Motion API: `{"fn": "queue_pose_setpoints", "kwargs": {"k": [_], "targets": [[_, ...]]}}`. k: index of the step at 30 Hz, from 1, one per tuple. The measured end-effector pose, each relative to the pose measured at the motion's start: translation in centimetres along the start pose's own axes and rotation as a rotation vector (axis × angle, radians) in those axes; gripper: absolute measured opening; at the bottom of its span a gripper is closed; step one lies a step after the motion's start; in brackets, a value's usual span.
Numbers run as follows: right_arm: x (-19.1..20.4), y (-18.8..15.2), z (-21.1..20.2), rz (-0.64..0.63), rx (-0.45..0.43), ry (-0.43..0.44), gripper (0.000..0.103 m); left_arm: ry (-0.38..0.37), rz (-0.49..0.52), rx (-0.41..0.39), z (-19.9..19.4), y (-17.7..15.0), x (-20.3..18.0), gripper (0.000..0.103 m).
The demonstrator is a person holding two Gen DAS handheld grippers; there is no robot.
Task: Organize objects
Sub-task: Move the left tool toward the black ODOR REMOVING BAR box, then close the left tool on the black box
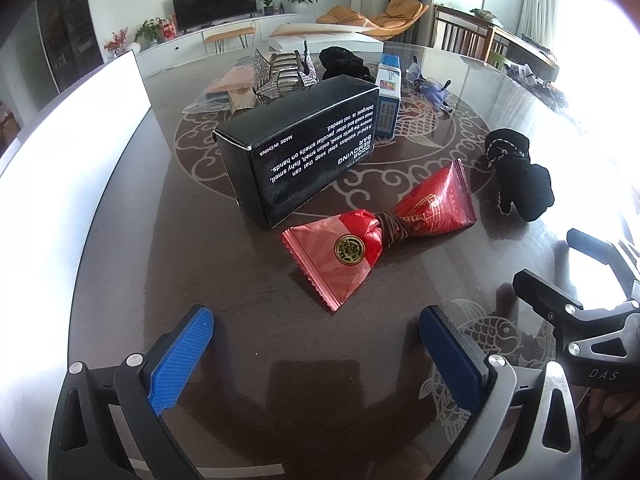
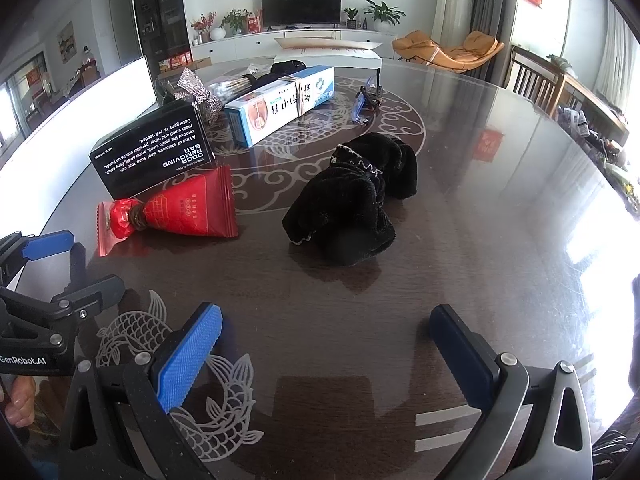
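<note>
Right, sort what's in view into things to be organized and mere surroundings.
To organize, all on the table:
black box
red packet
black cloth bundle
blue-and-white box
sparkly bow
blue-lensed glasses

Just surroundings:
TV
potted plants
orange lounge chairs
wooden chair

Both hand-held grippers, left and right, are open and empty.

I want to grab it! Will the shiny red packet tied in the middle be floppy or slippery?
The shiny red foil packet probably crinkles and flexes, since its ends fan out from the brown tied waist. The glossy film may slip between pads. Lying flat, it looks unlikely to roll.
</note>
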State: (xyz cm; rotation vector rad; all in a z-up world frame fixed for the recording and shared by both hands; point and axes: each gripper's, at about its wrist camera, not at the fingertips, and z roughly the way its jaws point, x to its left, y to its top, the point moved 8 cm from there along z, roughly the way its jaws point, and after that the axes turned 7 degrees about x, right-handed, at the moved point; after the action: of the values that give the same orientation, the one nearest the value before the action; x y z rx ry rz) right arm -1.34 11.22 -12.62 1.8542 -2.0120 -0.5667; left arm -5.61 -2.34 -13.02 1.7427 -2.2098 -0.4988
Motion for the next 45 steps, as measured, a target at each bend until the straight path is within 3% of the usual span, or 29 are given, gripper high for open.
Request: {"fn": "queue_pose_setpoints", "kwargs": {"k": [7,13,17,22,26,30,31,32,33,35,36,41,45], "targets": [[0.0,-0.1,-0.1,0.0,-0.007,0.0,0.103,-0.029,0.032,0.047,0.0,0.4,-0.6,0.103],[0.0,-0.1,-0.1,-0.001,-0.006,0.0,0.103,-0.018,0.158,-0.046,-2.4,1.9,-2.9,0.103],[0.0,-0.1,-0.1,-0.001,-0.006,0.0,0.103,0.021,0.21,-0.103,-4.4,4.8,-3.2,0.103],[0.0,-0.1,-0.1,-0.001,-0.007,0.001,0.103,0.052,0.195,-0.042,-3.2,8.3,-1.2,0.103],[0.0,0.0,-0.1,-0.001,-0.007,0.001,0.103,0.056,0.214,-0.034,-1.4,9.7,-0.4,0.103],[0.0,0.0,-0.1,-0.002,-0.007,0.001,0.103,0.028,0.208,0.033,1.4,10.0,-0.1,0.103],[0.0,0.0,-0.1,-0.002,-0.007,0.001,0.103,0.017,0.208,0.037,1.7,9.9,-0.1,0.092],[0.1,0.0,-0.1,-0.002,-0.007,0.001,0.103,0.017,0.204,0.038,2.0,9.7,0.0,0.068],[0.1,0.0,-0.1,-0.002,-0.007,0.001,0.103,0.02,0.191,0.042,2.1,9.5,0.3,0.057],[0.1,0.0,-0.1,-0.002,-0.007,0.001,0.103,-0.109,0.121,0.056,1.7,8.7,0.5,0.034],[0.1,0.0,-0.1,-0.001,-0.006,0.001,0.103,-0.166,0.076,0.061,1.4,8.2,0.8,0.034],[0.1,-0.1,-0.2,-0.002,-0.006,0.001,0.103,-0.261,-0.034,0.062,-0.1,5.1,2.3,0.034],[0.1,0.0,-0.2,-0.002,-0.006,0.001,0.103,-0.212,-0.119,0.071,-0.6,4.1,5.1,0.037]]}}
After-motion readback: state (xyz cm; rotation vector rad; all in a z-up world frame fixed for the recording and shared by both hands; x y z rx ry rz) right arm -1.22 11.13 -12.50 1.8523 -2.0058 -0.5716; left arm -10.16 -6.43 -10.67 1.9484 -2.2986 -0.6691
